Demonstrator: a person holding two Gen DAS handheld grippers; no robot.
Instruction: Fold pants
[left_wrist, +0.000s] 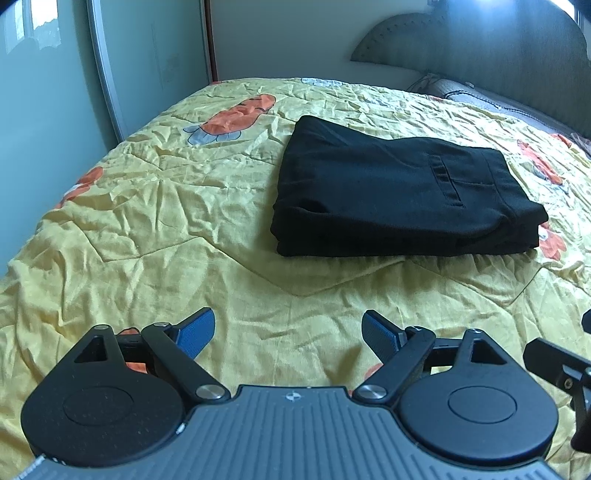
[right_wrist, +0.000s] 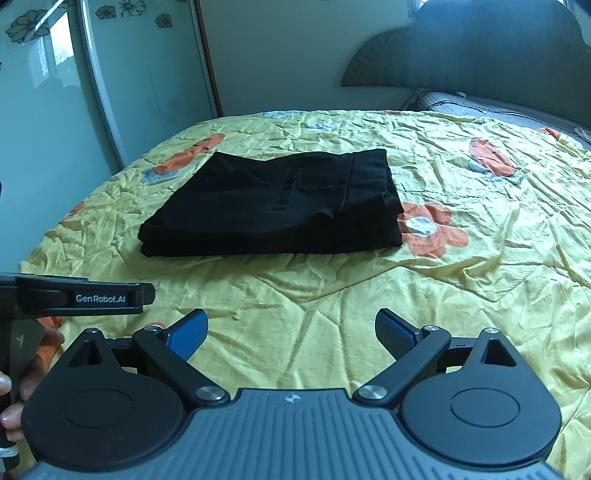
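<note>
Left wrist view: left gripper (left_wrist: 288, 328) hovers with jaws wide, empty; black pants (left_wrist: 402, 195) lie folded, far right on the bedspread (left_wrist: 147, 206).

Right wrist view: right gripper (right_wrist: 291, 330) likewise wide, empty; pants sit far centre-left. Folding appears complete; withdraw without snagging cloth.

Headboard (left_wrist: 480, 40) cut off by top and right edges. Pillow (right_wrist: 498, 105) at far right corner of bed (right_wrist: 295, 314), mostly out of frame. Underside layers of folded pants (left_wrist: 399, 184) hidden, count unclear. Other gripper body (right_wrist: 74, 298) clipped at left edge; hand (right_wrist: 22, 384) holding it only partly visible. Wardrobe door (right_wrist: 147, 74) decals blurred.
</note>
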